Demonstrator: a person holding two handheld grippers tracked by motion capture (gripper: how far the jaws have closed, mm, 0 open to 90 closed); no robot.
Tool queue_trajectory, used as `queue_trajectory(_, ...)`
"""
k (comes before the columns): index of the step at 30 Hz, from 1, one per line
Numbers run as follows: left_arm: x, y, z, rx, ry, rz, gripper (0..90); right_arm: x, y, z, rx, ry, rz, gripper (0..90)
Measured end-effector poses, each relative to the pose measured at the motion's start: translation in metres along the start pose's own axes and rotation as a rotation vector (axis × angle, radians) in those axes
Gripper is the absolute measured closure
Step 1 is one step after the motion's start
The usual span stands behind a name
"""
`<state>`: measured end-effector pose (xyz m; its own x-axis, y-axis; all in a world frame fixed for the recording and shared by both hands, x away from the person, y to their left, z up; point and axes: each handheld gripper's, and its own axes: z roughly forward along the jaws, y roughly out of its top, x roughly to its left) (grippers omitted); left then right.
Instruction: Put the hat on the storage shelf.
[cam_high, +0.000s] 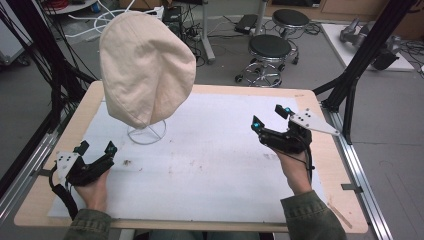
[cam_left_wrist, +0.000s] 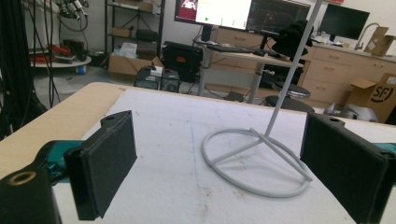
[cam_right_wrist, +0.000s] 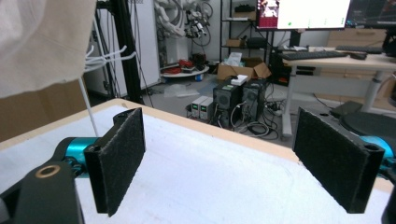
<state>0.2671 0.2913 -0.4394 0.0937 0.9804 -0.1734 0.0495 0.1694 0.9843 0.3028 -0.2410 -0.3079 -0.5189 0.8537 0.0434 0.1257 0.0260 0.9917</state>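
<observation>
A cream cloth hat (cam_high: 146, 65) sits on a thin white wire stand (cam_high: 146, 133) near the far left part of the table (cam_high: 240, 160). The left gripper (cam_high: 95, 147) is by the near left corner – its jaws are wide apart with nothing between them. The right gripper (cam_high: 270, 117) is over the right side of the table, well apart from the hat – its jaws are wide apart too, holding nothing.
</observation>
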Motion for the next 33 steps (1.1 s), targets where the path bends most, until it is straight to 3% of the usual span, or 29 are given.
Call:
queue_trajectory(7,-0.001,0.000,-0.001,-0.002,0.000,-0.002,10.7,-0.009,-0.016,-0.015,0.042,-0.025,0.012,13.7)
queue_trajectory(13,-0.005,-0.001,0.000,0.003,-0.006,0.002,10.7,-0.018,-0.027,-0.031,0.037,-0.067,0.014,13.7)
queue_trajectory(19,-0.010,-0.001,0.002,0.001,-0.018,0.009,10.6,-0.028,-0.043,-0.044,0.044,-0.113,0.051,13.0)
queue_trajectory(33,-0.011,0.000,0.000,-0.001,-0.011,0.011,10.7,-0.044,-0.097,-0.057,0.073,-0.282,0.119,13.0)
